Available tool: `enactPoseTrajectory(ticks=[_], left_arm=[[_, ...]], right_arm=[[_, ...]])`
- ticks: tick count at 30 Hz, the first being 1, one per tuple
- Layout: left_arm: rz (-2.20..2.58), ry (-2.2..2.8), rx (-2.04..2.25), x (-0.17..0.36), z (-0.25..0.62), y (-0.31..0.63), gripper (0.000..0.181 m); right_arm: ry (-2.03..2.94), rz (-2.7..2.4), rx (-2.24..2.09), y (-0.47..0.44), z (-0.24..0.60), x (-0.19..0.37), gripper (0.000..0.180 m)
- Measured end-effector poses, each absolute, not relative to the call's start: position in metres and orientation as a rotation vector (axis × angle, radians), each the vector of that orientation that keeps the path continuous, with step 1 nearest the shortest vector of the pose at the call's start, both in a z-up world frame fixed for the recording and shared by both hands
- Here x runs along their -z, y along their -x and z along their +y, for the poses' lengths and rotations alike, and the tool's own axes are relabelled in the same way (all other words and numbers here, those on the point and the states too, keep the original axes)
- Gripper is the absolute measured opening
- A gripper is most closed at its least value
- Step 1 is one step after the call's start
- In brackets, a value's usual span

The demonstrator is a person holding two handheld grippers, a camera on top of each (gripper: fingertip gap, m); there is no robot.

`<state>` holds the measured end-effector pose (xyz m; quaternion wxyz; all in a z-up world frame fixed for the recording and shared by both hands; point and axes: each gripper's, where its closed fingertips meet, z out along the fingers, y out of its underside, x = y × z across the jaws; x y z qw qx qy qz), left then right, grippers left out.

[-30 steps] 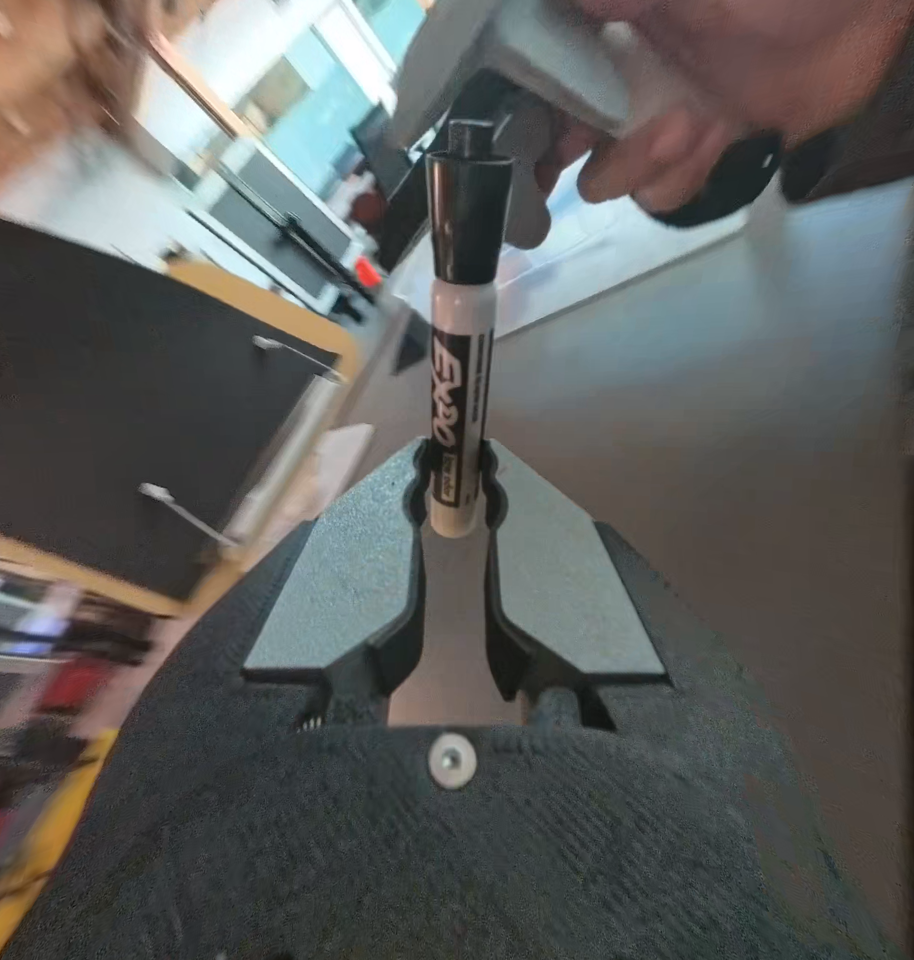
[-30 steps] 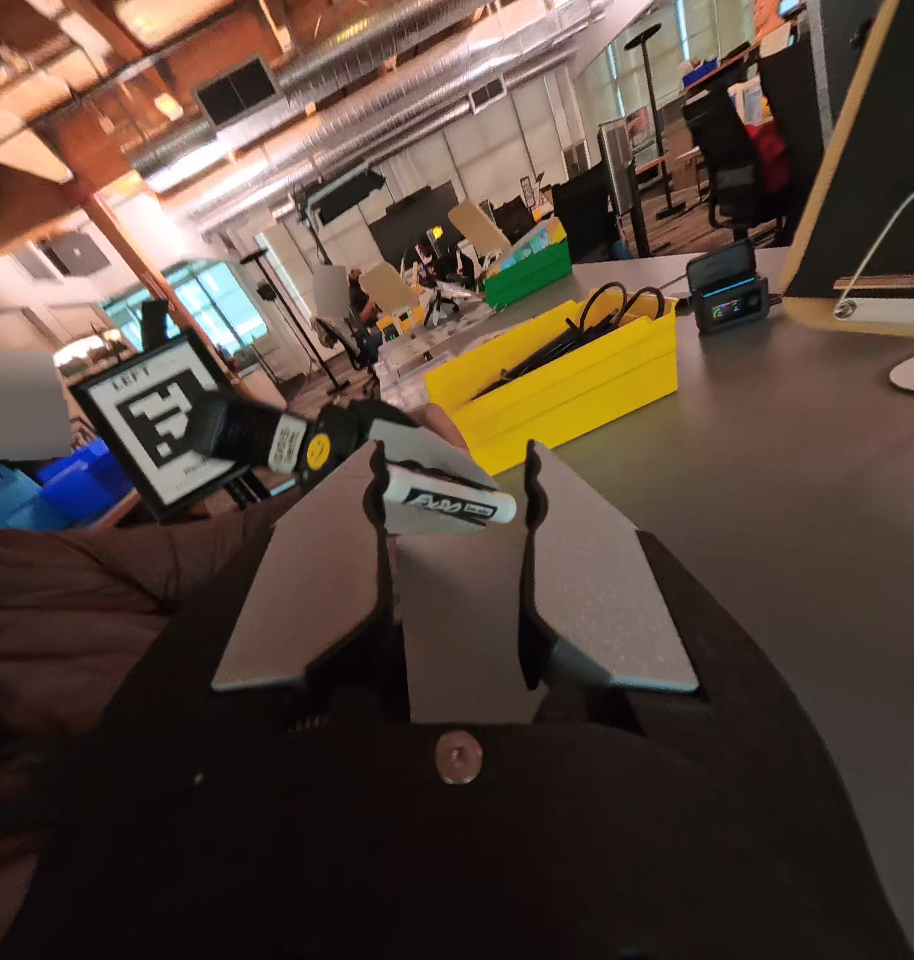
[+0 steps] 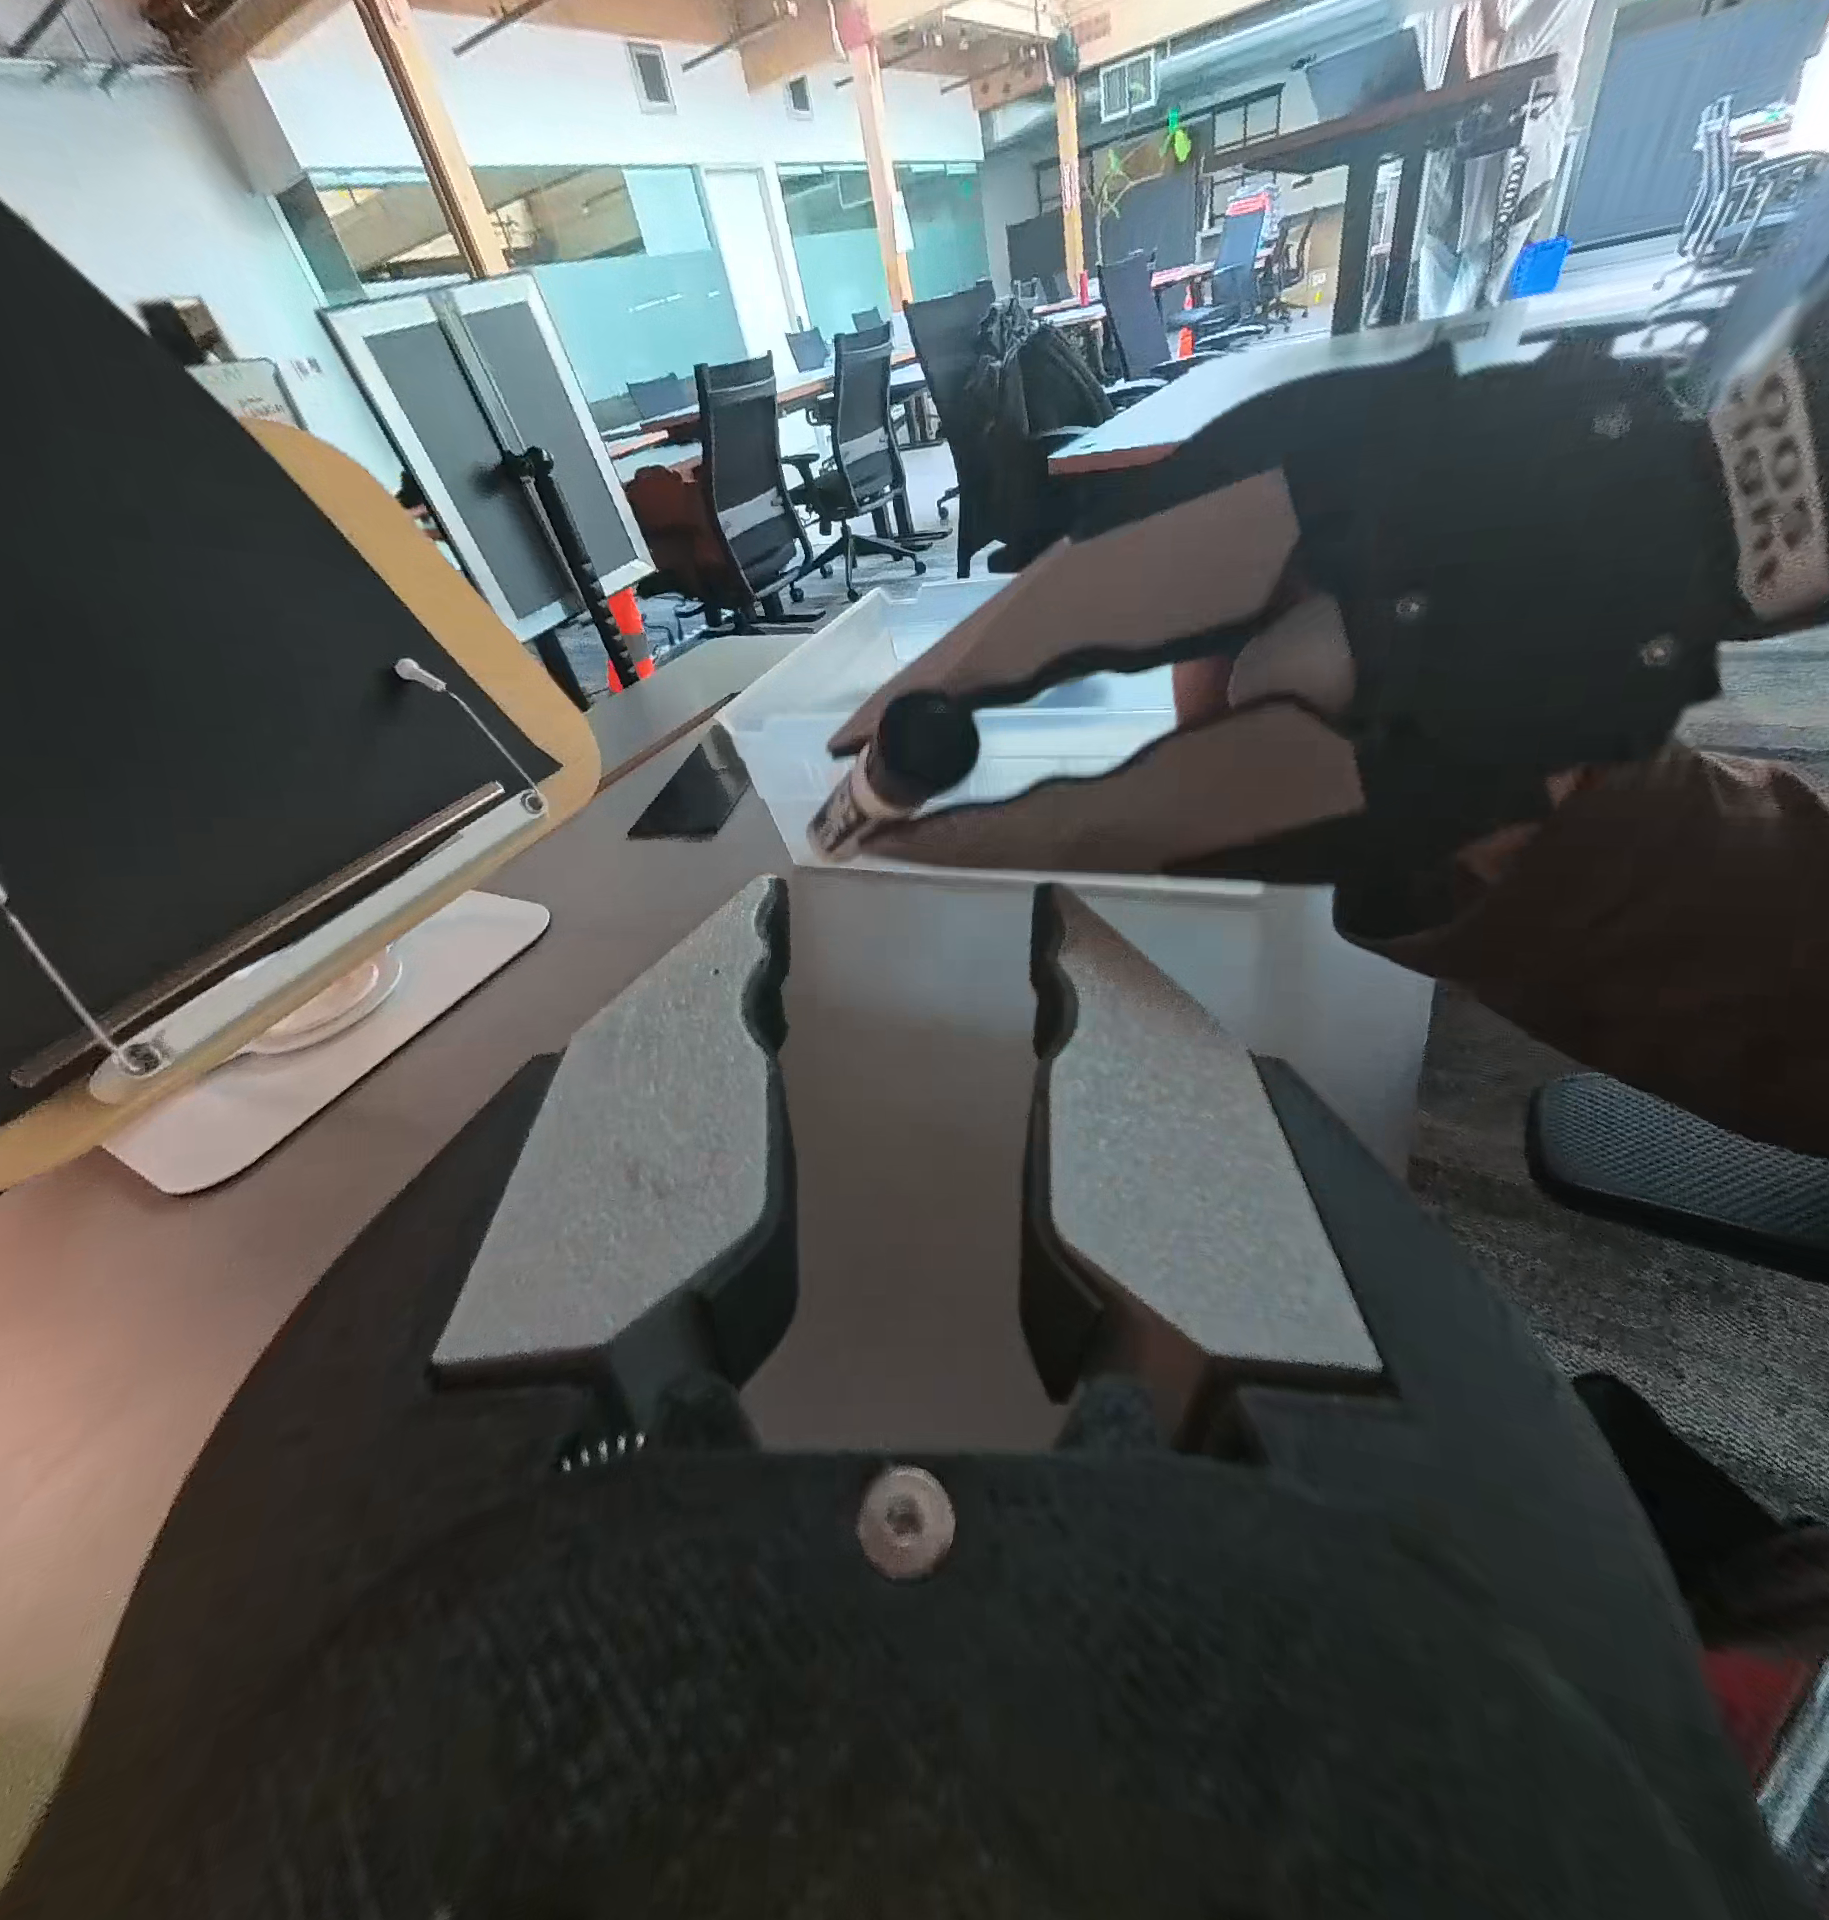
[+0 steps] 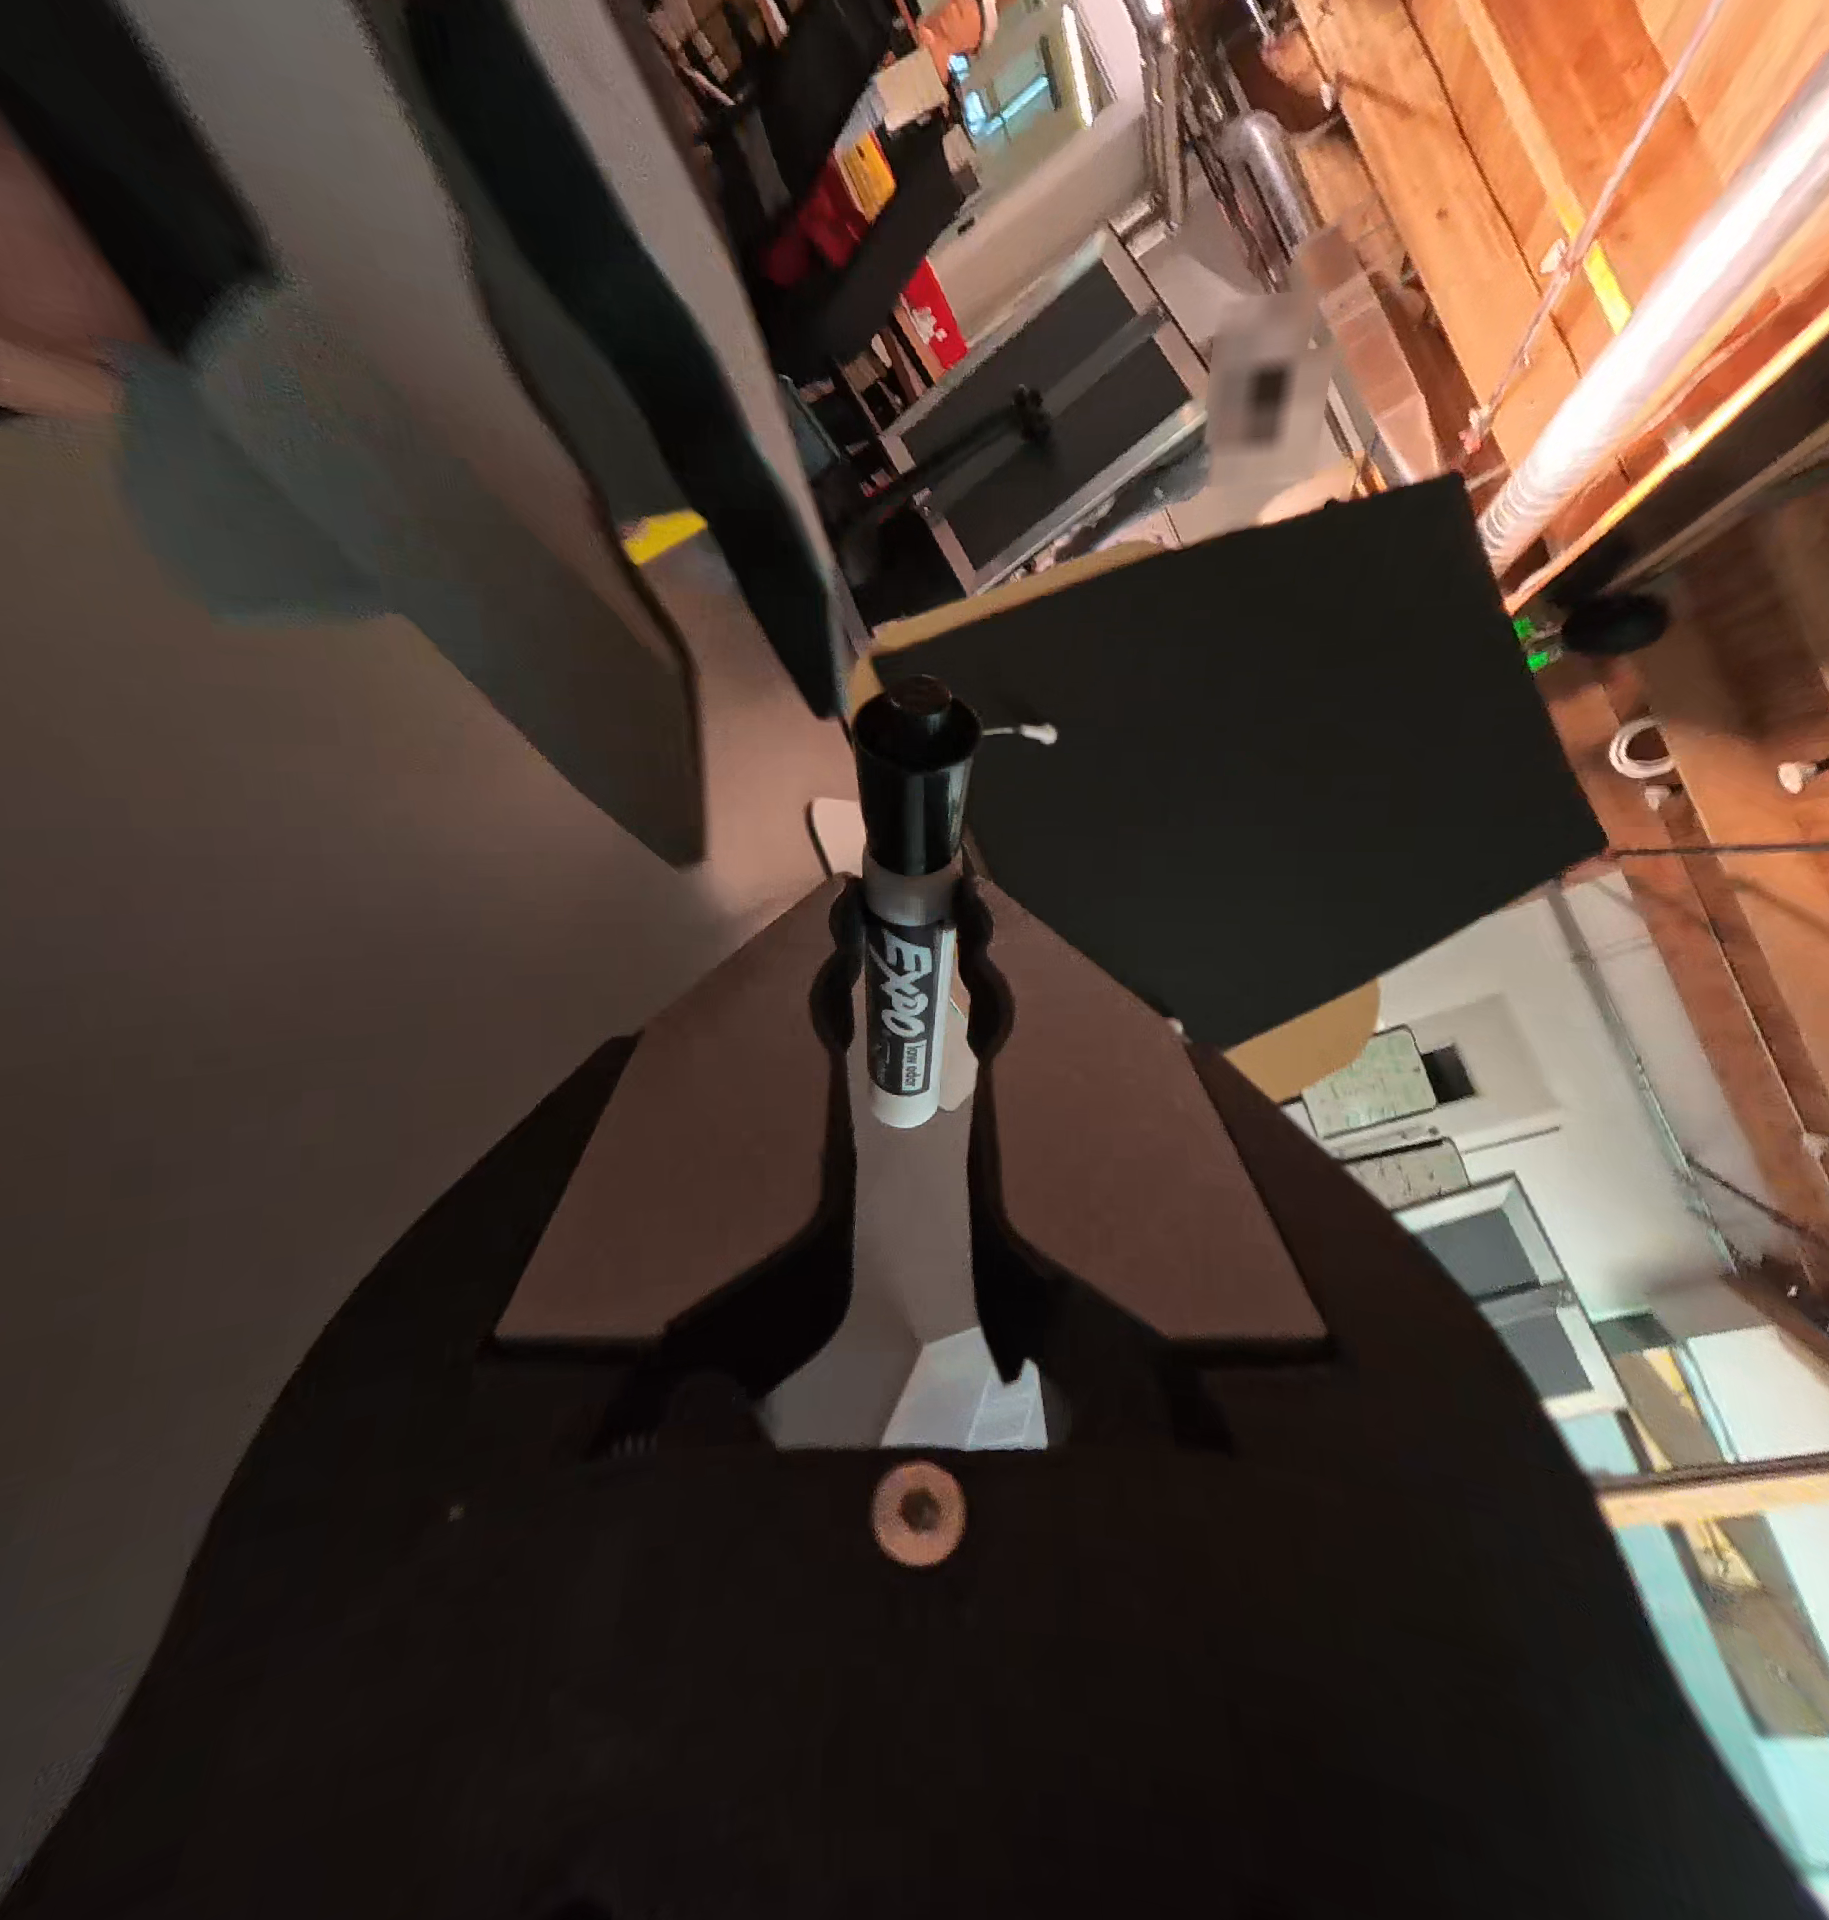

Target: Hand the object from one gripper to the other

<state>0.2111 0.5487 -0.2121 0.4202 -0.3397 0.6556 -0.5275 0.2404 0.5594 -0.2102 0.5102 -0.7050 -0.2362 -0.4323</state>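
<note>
1. The white-barrelled dry-erase marker with a black cap (image 4: pixel 908 914) is pinched between the fingertips of the right tongs (image 4: pixel 908 971), cap pointing away from the camera. The bare end of the barrel sticks back into the gap between the fingers.

2. The grip sits near the tips, in the scalloped notches. A smooth round barrel held this far forward could, I judge, pivot or slide out if the tongs are swung or loosened.

3. In the left wrist view the same marker (image 3: pixel 889 774) is held out over a shallow white plastic tray (image 3: pixel 993 613). If it slips it would probably land in the tray or on the dark brown surface (image 3: pixel 681 707) and roll.

4. The left tongs (image 3: pixel 908 961) are spread wide with nothing between them, near the marker but not touching it. The handover looks complete, so moving them back in risks knocking the cap.

5. A black tablet on a tan stand (image 3: pixel 214 665) is nearby on the left. A wide sweep of either tongs could hit it.
</note>
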Motion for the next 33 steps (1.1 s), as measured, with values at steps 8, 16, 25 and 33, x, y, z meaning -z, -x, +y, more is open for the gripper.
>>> enactPoseTrajectory(ticks=[8, 16, 25, 33], left_arm=[[1.584, 0.754, 1.316, 0.203, 0.547, -0.220, 0.016], [1.517, 0.829, 1.642, 0.185, 0.567, -0.208, 0.016], [1.507, 0.898, 1.779, 0.191, 0.573, -0.201, 0.016], [1.488, 0.934, 1.719, 0.202, 0.577, -0.203, 0.021]], right_arm=[[1.714, -0.643, 1.104, -0.232, 0.565, 0.221, 0.017], [1.781, -0.571, 0.739, -0.231, 0.555, 0.225, 0.030], [1.842, -0.505, 0.502, -0.224, 0.559, 0.236, 0.067], [1.886, -0.330, 0.668, -0.256, 0.566, 0.234, 0.016]])
